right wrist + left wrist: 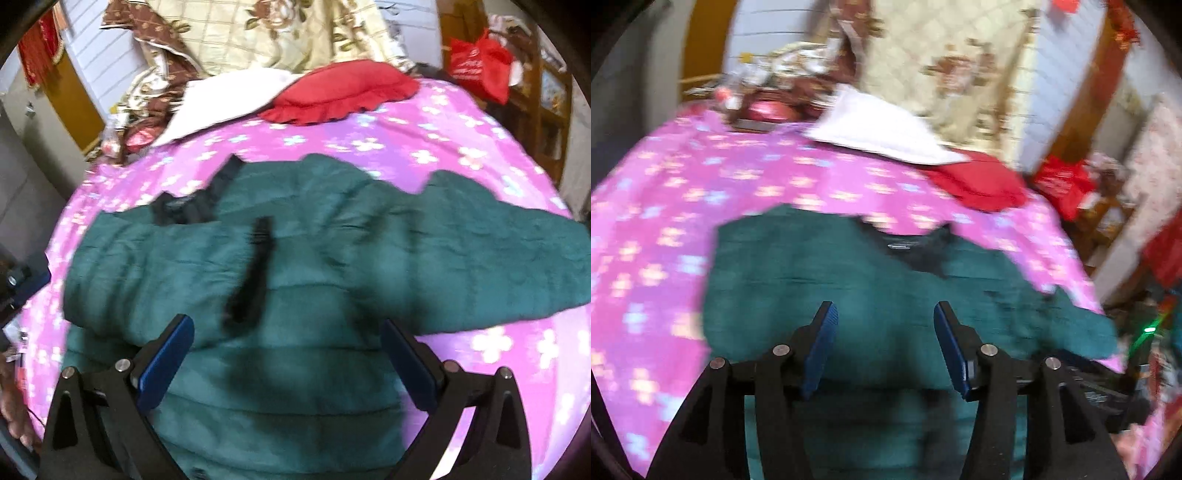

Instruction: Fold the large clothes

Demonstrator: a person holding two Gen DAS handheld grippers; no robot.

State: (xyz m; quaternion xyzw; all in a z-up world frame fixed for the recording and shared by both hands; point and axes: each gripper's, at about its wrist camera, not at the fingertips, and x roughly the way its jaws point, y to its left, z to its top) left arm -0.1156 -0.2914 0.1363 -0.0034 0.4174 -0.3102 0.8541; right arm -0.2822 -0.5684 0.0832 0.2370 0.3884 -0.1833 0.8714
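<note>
free: pink bedsheet (461, 147) right | blocked: red pillow (343, 92) far edge

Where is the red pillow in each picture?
Left wrist view: the red pillow is right of the middle, at the far edge of the pink blanket, beyond the green jacket.
Right wrist view: the red pillow is near the top, a little right of the middle.
Shared landmark: the white pillow lies just left of it in both.

The left wrist view is smeared by motion blur: the clutter (764, 92) past the bedspread (665, 221) cannot be made out. The jacket (295, 266) runs off the bottom edge behind the right gripper (288, 332); its sleeve (517, 251) is cut at the right edge.
</note>
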